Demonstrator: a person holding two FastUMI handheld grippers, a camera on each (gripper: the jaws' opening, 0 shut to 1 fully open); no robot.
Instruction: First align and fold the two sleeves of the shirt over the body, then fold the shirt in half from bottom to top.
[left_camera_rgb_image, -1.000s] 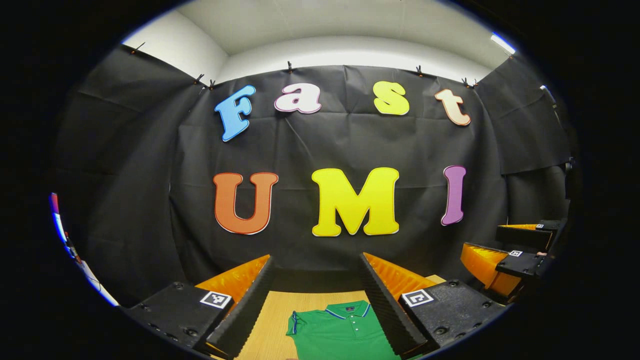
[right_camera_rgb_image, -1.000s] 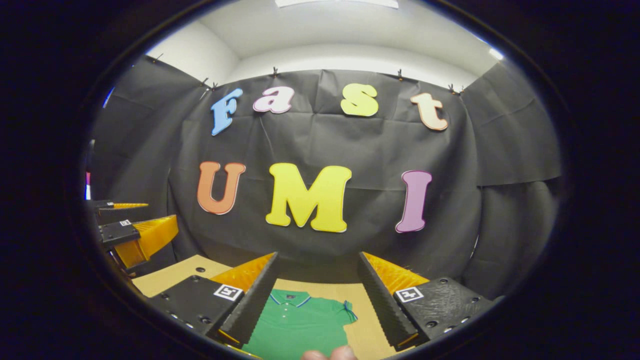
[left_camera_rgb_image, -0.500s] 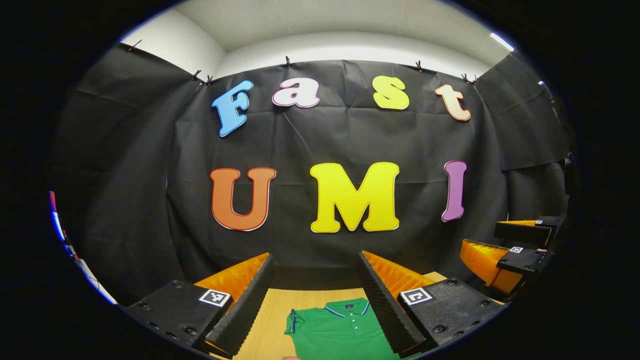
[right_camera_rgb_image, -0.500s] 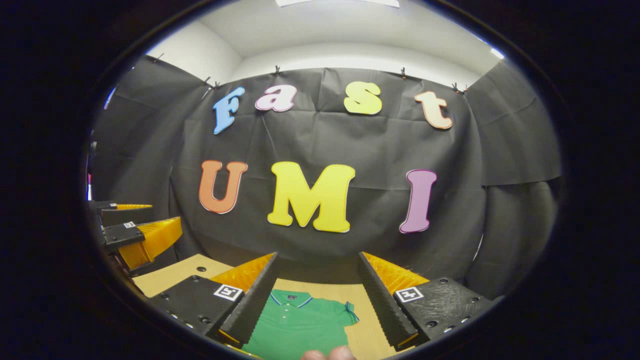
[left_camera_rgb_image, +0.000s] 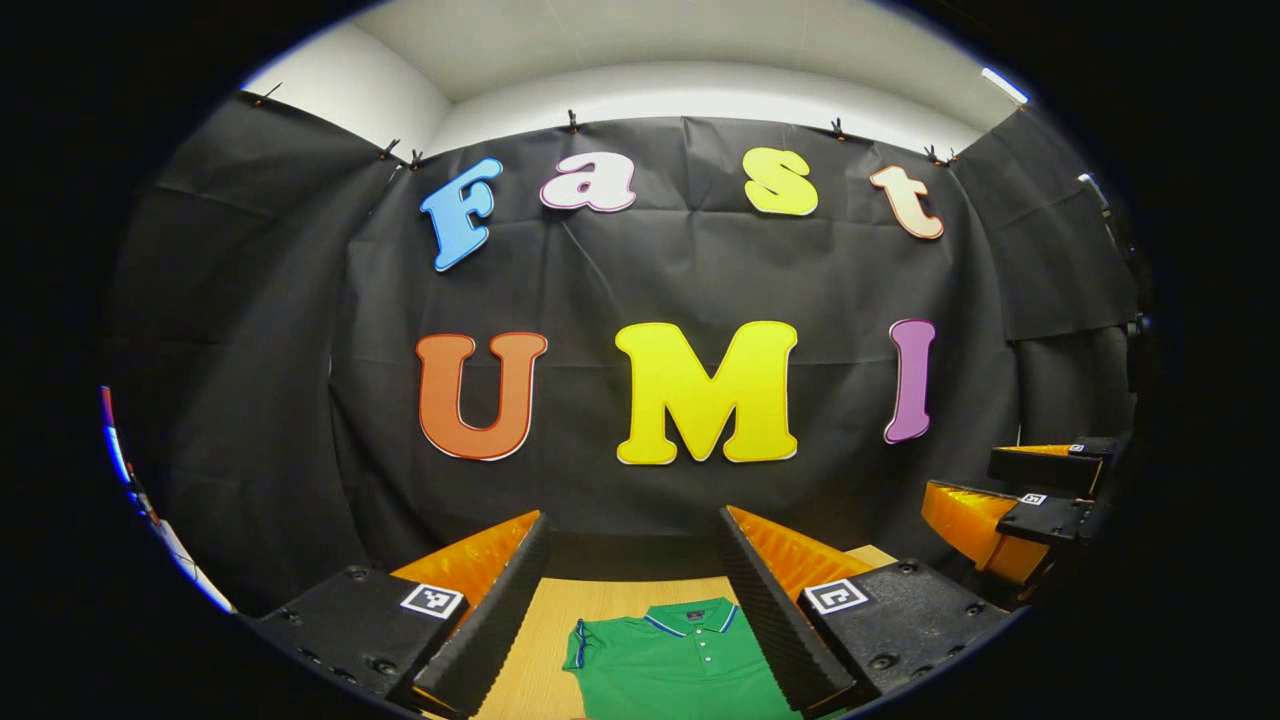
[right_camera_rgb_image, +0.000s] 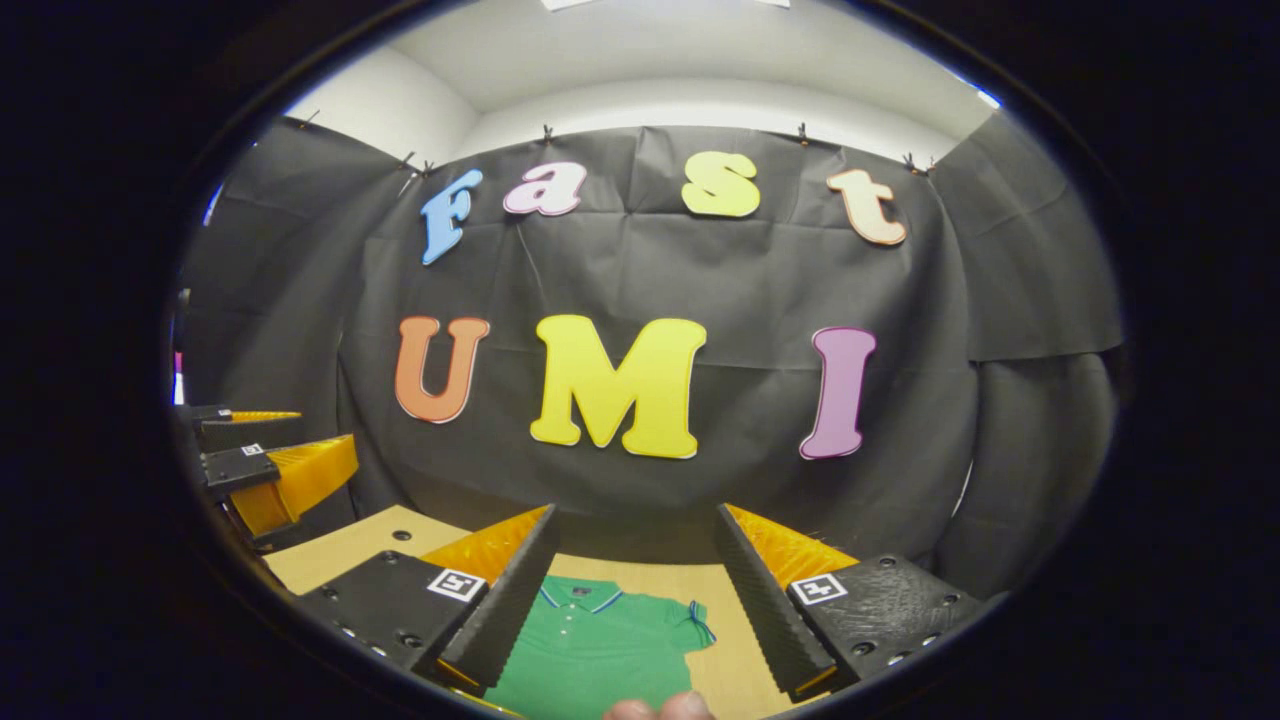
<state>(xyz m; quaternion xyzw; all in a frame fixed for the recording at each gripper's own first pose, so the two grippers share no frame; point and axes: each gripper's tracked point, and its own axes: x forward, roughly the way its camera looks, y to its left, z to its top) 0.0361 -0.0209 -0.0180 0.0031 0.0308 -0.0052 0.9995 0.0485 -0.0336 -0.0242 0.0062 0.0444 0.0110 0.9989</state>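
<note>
The shirt (left_camera_rgb_image: 672, 665) is plain bright green, its collar (left_camera_rgb_image: 690, 621) edged with a thin blue-and-white stripe, the same trim at the cuff (right_camera_rgb_image: 698, 622). A row of small pale buttons (left_camera_rgb_image: 707, 647) runs down from the collar. Under the shirt, the table (left_camera_rgb_image: 560, 640) is light tan wood grain. Behind it the wall cloth (right_camera_rgb_image: 740, 290) is creased black, with white wall (left_camera_rgb_image: 700, 95) above.

Both views have tipped slightly downward, showing a little more of the shirt (left_camera_rgb_image: 672, 662)
</note>
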